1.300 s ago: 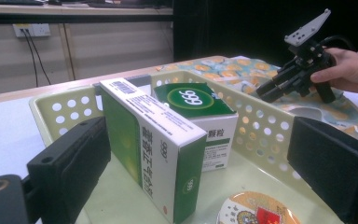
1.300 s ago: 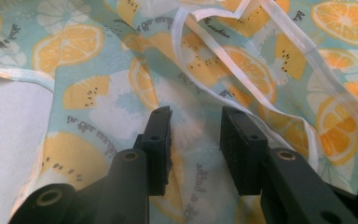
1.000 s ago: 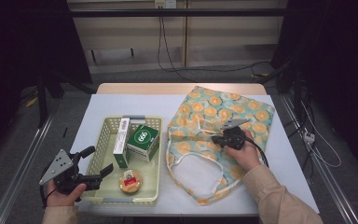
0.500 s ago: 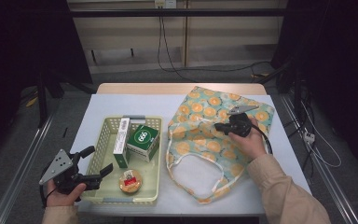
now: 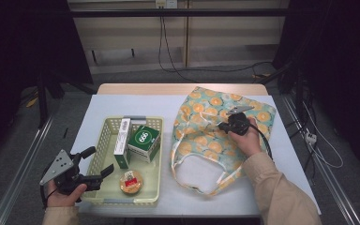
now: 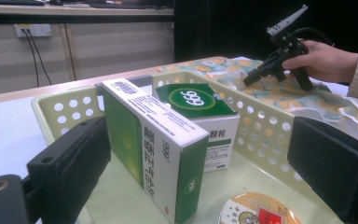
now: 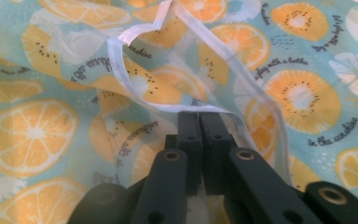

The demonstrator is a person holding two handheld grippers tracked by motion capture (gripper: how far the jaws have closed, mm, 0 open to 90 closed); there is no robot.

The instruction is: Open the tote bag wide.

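Observation:
My right gripper (image 5: 221, 125) lies over the fruit-print cloth bag (image 5: 201, 140) on the right half of the table. Its jaws stand shut on the bag's white-hemmed edge (image 7: 168, 106), pinched at the right gripper's tips (image 7: 199, 114). My left gripper (image 5: 99, 162) hovers open at the front left corner of the pale green basket (image 5: 122, 200), with nothing between its jaws. In the basket stand a tall white-and-green box (image 6: 154, 144), a green box (image 6: 200, 100) and a round lidded tin (image 5: 131, 182).
The bag's handle loop (image 5: 192, 180) lies toward the table's front edge. A white cloth covers the table (image 5: 122, 105). Cables trail on the floor behind and to the right.
My right gripper has moved away from the person across the bag, still shut on the fabric. The left gripper has stayed where it was.

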